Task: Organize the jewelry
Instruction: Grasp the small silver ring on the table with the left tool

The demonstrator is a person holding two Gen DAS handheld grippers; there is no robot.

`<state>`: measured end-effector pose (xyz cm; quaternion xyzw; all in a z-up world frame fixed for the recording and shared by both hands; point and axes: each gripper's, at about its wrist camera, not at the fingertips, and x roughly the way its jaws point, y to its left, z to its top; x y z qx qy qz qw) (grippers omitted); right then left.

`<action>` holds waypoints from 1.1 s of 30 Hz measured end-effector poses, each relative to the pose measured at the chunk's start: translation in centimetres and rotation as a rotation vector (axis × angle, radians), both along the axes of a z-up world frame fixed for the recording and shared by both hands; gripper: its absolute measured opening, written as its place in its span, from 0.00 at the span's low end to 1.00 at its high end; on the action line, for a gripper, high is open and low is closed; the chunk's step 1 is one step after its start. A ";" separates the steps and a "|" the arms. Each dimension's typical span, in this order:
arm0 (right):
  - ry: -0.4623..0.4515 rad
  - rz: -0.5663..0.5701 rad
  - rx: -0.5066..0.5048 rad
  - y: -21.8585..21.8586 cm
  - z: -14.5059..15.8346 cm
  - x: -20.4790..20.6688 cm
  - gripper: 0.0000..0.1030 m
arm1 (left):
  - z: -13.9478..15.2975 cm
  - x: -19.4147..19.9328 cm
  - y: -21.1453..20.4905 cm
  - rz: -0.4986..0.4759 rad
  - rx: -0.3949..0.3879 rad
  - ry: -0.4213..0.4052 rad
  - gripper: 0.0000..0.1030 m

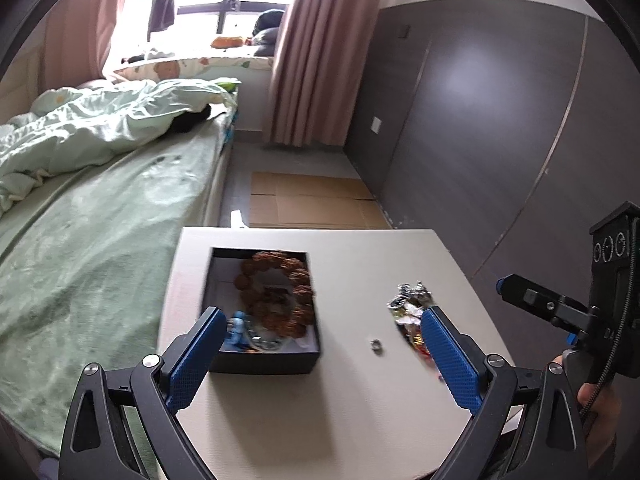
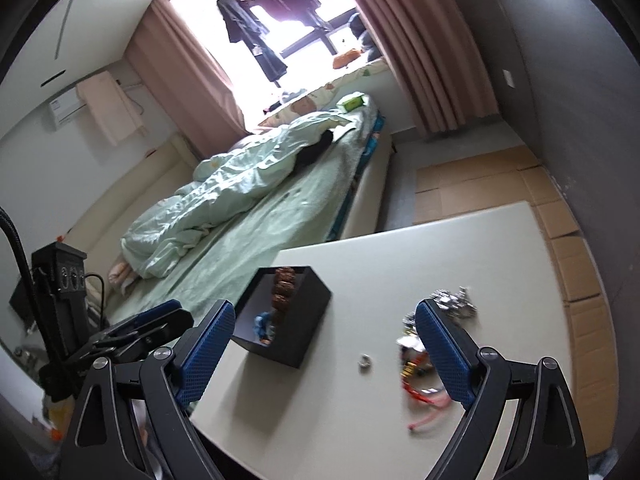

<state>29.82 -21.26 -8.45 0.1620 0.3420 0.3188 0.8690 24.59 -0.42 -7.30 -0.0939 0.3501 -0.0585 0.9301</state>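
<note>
A black box (image 1: 264, 360) (image 2: 304, 320) stands on the white table (image 1: 320, 420) (image 2: 440, 248). Inside lie a brown beaded bracelet (image 1: 276, 292) (image 2: 283, 288) and a blue trinket (image 1: 238, 330) (image 2: 264, 326). To its right sits a heap of loose jewelry (image 1: 410, 304) (image 2: 424, 344) and a small silver ring (image 1: 376, 345) (image 2: 364, 361). My left gripper (image 1: 320, 316) hovers open above the table between box and heap, with nothing between its fingers. My right gripper (image 2: 326, 316) is open too and empty, with the ring below the gap. It also shows at the right edge of the left wrist view (image 1: 552, 304).
A bed with a green sheet (image 1: 100, 220) (image 2: 256, 236) and a rumpled quilt runs along the table's left side. Flattened cardboard (image 1: 312, 200) (image 2: 540, 216) lies on the floor beyond the table. A dark wall (image 1: 500, 100) is to the right, pink curtains (image 1: 320, 40) at the window.
</note>
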 end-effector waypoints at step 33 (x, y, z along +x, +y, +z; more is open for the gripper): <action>0.231 -0.109 -0.083 -4.6 -5.1 1.5 0.52 | -9.4 5.3 -9.2 -0.141 0.127 0.202 0.30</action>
